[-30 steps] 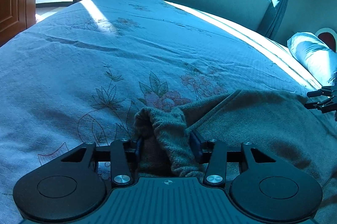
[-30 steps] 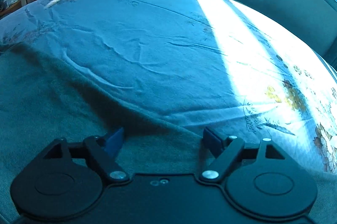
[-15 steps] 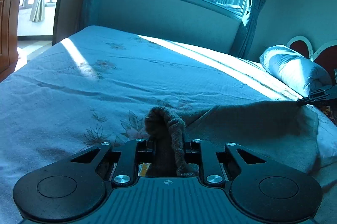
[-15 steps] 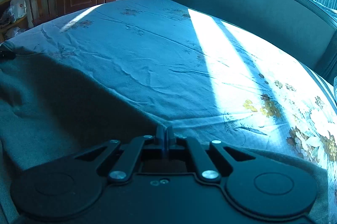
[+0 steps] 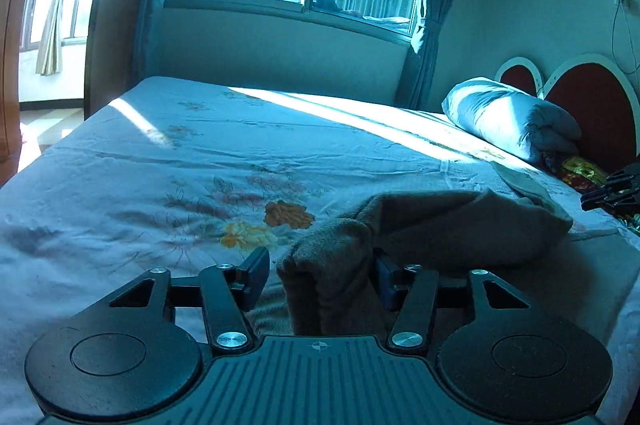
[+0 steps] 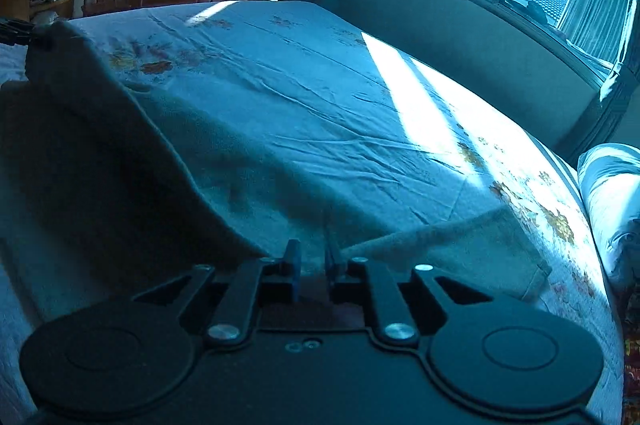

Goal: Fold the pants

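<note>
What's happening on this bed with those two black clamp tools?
A person is folding grey pants on the flowered bed sheet with a handheld gripper in each hand. The left gripper has just been opening, a bunched corner still between its jaws. The right gripper, just opening slightly, has fabric at its tips.

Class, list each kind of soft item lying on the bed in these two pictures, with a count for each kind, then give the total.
Pants: 1
Rolled quilt or pillow by the headboard: 1
Floral bedsheet: 1
Total: 3
</note>
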`<action>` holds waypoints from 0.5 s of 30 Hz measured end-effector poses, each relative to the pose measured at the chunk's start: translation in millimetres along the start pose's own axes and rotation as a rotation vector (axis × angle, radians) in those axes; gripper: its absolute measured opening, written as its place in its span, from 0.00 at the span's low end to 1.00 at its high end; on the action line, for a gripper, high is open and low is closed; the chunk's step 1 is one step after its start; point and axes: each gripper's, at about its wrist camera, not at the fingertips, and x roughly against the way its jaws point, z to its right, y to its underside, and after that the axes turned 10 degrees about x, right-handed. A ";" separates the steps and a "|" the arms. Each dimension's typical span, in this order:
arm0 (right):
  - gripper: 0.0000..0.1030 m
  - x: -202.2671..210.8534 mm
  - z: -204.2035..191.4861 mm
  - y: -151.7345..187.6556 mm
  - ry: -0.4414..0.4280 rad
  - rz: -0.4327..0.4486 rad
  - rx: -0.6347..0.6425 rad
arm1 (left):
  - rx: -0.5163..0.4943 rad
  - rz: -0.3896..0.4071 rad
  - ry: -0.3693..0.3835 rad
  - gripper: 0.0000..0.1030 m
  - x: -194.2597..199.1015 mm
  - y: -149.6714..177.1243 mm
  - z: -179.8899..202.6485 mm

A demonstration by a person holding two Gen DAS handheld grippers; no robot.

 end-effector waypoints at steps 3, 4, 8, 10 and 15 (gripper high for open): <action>0.14 13.0 0.2 14.7 0.007 0.038 -0.137 | 0.081 -0.023 -0.057 0.65 21.1 19.7 -2.5; 0.14 16.3 0.1 17.7 0.009 0.054 -0.177 | 0.112 -0.032 -0.075 0.65 26.7 24.4 -2.4; 0.14 19.1 -6.9 25.7 0.000 0.083 -0.255 | 0.279 -0.019 -0.177 0.65 49.0 46.0 -0.5; 0.14 21.6 -15.2 26.2 -0.012 0.091 -0.248 | 0.341 -0.014 -0.231 0.65 57.3 56.4 6.0; 0.14 33.5 -33.0 30.7 -0.014 0.107 -0.219 | 0.487 0.044 -0.212 0.65 81.2 70.0 28.0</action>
